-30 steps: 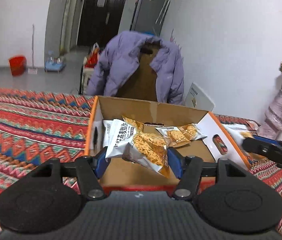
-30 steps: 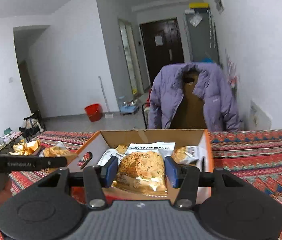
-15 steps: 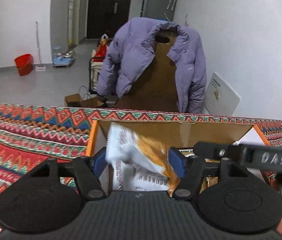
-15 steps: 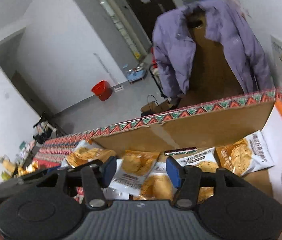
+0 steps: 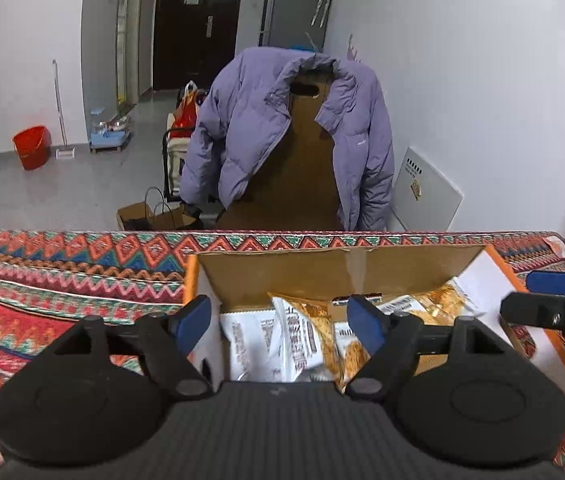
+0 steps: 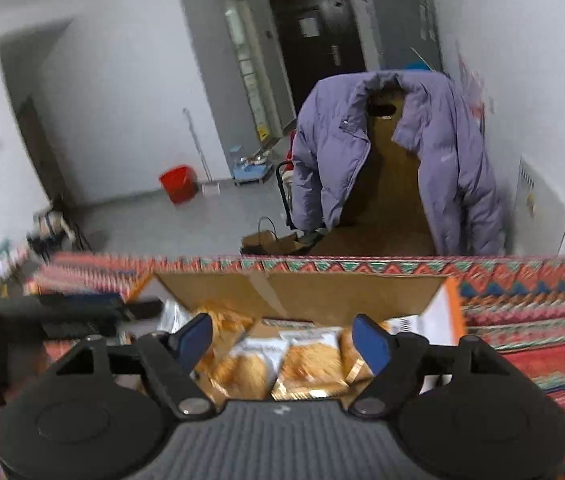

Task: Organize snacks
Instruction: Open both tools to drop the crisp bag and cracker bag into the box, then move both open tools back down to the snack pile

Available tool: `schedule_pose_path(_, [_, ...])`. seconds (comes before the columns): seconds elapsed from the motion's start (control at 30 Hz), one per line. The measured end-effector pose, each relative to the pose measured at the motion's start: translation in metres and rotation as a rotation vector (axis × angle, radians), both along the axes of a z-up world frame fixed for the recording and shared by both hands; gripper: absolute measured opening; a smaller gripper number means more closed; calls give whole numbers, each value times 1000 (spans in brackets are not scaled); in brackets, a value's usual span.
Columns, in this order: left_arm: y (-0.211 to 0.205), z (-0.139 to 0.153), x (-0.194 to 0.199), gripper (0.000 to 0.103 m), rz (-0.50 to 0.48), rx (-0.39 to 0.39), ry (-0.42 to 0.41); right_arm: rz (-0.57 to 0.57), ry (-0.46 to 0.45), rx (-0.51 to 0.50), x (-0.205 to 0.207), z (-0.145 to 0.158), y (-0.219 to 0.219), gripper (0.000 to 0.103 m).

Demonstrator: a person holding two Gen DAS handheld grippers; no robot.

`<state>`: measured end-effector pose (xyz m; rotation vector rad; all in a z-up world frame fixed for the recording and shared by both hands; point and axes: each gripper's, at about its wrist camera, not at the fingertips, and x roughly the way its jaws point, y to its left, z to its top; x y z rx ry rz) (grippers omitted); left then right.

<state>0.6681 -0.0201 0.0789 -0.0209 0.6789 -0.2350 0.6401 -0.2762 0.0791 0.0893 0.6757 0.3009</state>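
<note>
Patterned tabletop (image 5: 62, 276) carries the box (image 5: 334, 270) at 12 o'clock; both grippers (image 5: 278, 322) (image 6: 282, 338) have just been opening, jaws apart, packets (image 5: 294, 340) dropped inside. Leaning packets may spill out.

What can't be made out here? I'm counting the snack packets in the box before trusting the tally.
- Packets in the cardboard box, left wrist view: lower parts hidden behind the left gripper.
- Packets, right wrist view: motion-blurred, print unreadable, partly behind the right gripper.
- Box floor: covered in both views.

Both wrist views near, angled down into box (image 5: 334, 276)
</note>
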Motion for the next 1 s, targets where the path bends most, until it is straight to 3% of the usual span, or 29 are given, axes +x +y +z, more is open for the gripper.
schedule_pose_path(0.17, [14,37,-52,82,20,27,-35,52,9,7,-42,24,-6,81])
schedule_pose_path(0.33, [36,72,-130,89,-10,41,-108,56,-77,-67,-104,50,-8,91])
schedule_pose_path(0.47, [54,85,-205,96,-26,36,-174,76,-133,-120,-165,59,-8,93])
schedule_pose_path(0.63, [66,77,-302,98,-12,50,-234,80,-202,-127,-251,58,-5,93])
schedule_pose_path(0.73, [69,65,-352,100,36,74,-271,67,-239,-108,-296,56,-3,103])
schedule_pose_path(0.83, [67,52,-390,100,44,84,-259,60,-251,-96,-338,51,-2,103])
schedule_pose_path(1.0, [63,38,-448,103,40,119,-317,33,-303,-124,-400,40,6,103])
